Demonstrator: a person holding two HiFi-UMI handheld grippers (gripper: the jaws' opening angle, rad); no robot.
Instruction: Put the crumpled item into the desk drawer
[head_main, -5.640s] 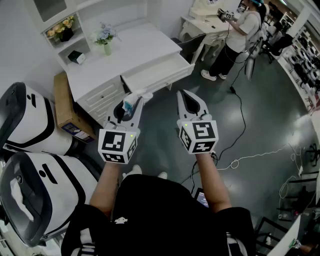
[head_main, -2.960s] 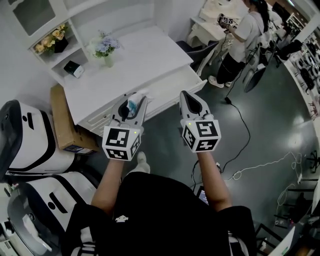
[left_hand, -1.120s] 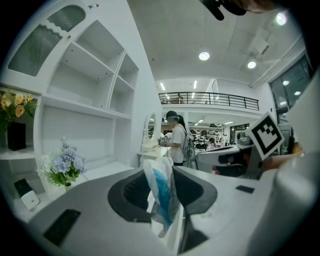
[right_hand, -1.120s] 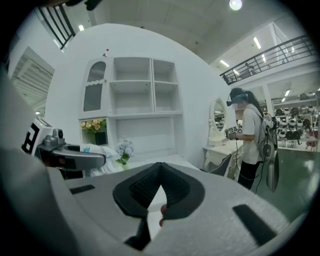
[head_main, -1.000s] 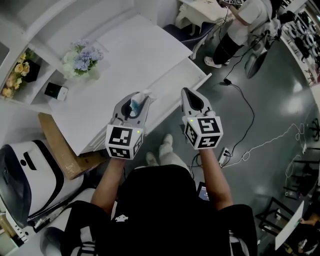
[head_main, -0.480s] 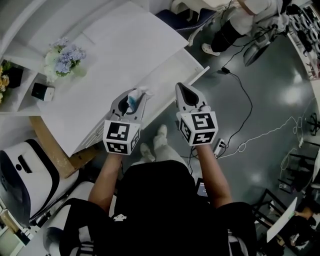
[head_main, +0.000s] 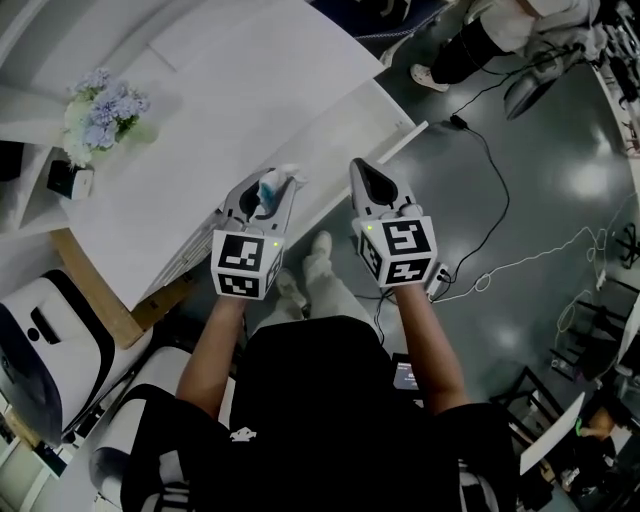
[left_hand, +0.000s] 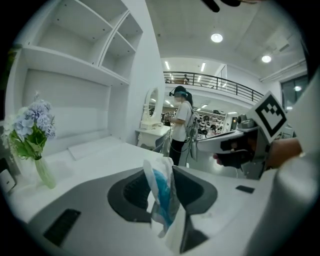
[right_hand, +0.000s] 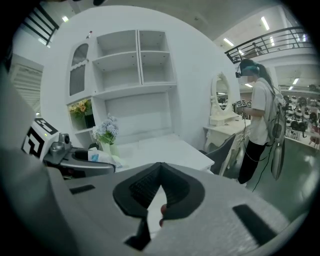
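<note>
The crumpled item (head_main: 271, 184), a white wrapper with blue on it, sticks up between the jaws of my left gripper (head_main: 266, 196), which is shut on it. The left gripper view shows the crumpled item (left_hand: 161, 192) pinched upright between the dark pads. My left gripper hangs over the front edge of the white desk (head_main: 230, 90), just above the open desk drawer (head_main: 350, 135). Beside it on the right, my right gripper (head_main: 362, 172) is shut with nothing in it, over the drawer's front. In the right gripper view its jaws (right_hand: 160, 166) meet at the tips.
A vase of blue flowers (head_main: 100, 105) stands at the desk's back left. A cardboard box (head_main: 100, 300) and a white-and-black machine (head_main: 40, 340) sit left of the desk. Cables (head_main: 490, 200) cross the dark floor on the right. Another person (head_main: 500, 30) stands at the far right.
The desk and drawer have slid down and closer under both grippers. The left gripper still holds the crumpled item; the right one stays shut beside it.
</note>
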